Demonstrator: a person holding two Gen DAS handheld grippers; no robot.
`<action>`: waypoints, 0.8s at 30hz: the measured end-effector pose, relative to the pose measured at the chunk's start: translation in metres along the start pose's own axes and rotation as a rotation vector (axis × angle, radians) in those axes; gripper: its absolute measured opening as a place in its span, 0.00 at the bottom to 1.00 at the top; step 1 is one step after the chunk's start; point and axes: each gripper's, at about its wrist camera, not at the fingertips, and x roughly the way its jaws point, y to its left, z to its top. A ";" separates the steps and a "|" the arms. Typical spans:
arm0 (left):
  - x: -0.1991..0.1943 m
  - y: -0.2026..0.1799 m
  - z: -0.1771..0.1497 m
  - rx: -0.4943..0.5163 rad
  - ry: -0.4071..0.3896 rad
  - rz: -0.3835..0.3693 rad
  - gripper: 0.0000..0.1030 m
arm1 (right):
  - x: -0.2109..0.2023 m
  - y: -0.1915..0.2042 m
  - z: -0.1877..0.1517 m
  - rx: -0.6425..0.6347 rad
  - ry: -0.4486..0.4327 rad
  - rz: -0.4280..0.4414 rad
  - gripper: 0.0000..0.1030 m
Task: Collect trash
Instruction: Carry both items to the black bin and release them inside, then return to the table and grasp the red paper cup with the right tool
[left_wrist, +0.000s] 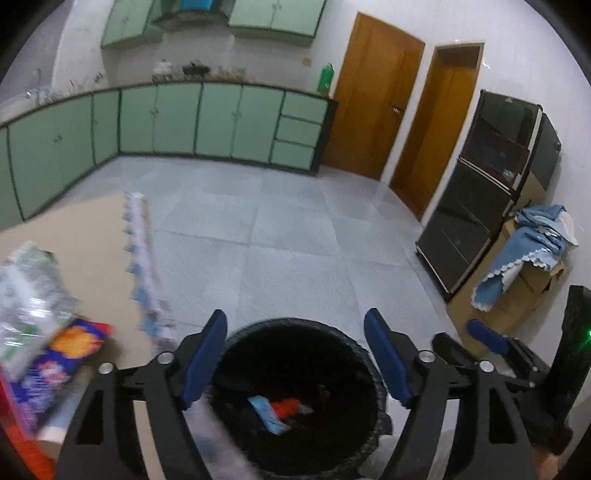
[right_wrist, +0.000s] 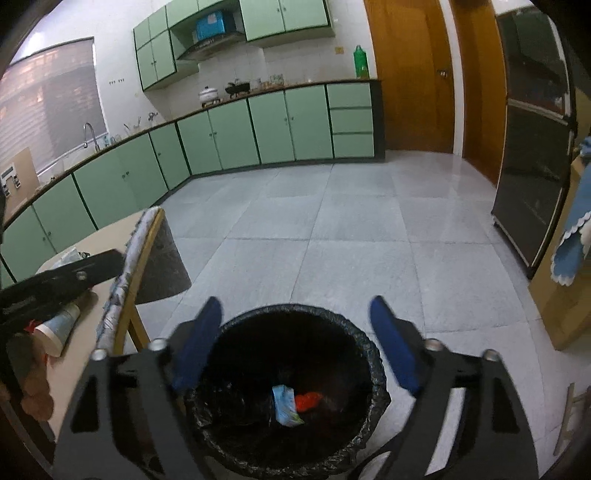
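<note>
A round bin lined with a black bag stands on the floor right under both grippers. Inside lie a light blue packet and a red wrapper, which the right wrist view shows as the blue packet and the red wrapper. My left gripper hangs open over the bin's mouth with nothing between its blue pads. A pale blurred shape shows below its left finger; I cannot tell what it is. My right gripper is open too, over the same bin, and empty.
At the left a beige table with a patterned edge strip carries a crumpled clear plastic piece, a blue and orange snack packet and a paper cup. At the right a cardboard box with blue cloth sits beside a black cabinet.
</note>
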 end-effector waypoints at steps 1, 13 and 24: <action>-0.014 0.008 -0.002 0.000 -0.020 0.024 0.76 | -0.005 0.005 0.001 -0.001 -0.013 -0.001 0.88; -0.148 0.130 -0.047 -0.129 -0.158 0.371 0.77 | -0.031 0.116 0.001 -0.087 -0.062 0.210 0.88; -0.204 0.218 -0.087 -0.231 -0.173 0.576 0.77 | -0.032 0.250 -0.003 -0.224 -0.063 0.397 0.88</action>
